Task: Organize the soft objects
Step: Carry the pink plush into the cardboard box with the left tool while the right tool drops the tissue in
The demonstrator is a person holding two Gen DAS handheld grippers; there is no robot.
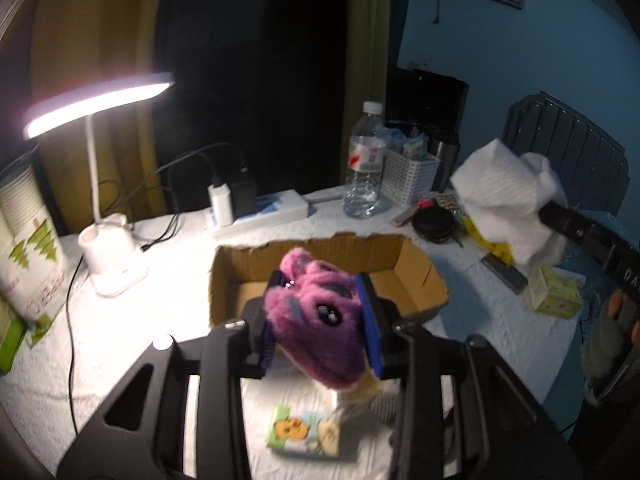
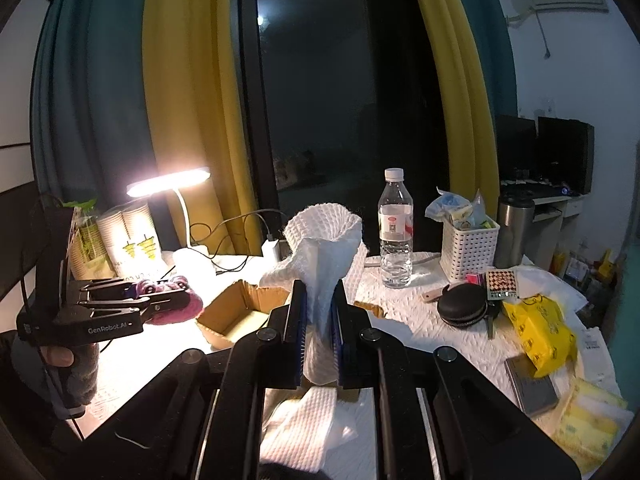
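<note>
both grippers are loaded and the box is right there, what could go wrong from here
1. The left gripper pinches the purple plush toy across its body only; its pale lower end hangs free and could snag the cardboard box rim.
2. The white cloth in the right gripper flares loosely above the jaws and may slip or drape over the box edge.
3. The water bottle stands close behind the box and could be knocked.

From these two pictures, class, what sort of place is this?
Probably a desk by a window in a home or dorm room: a lit desk lamp, curtains, and a wall air conditioner.
</note>
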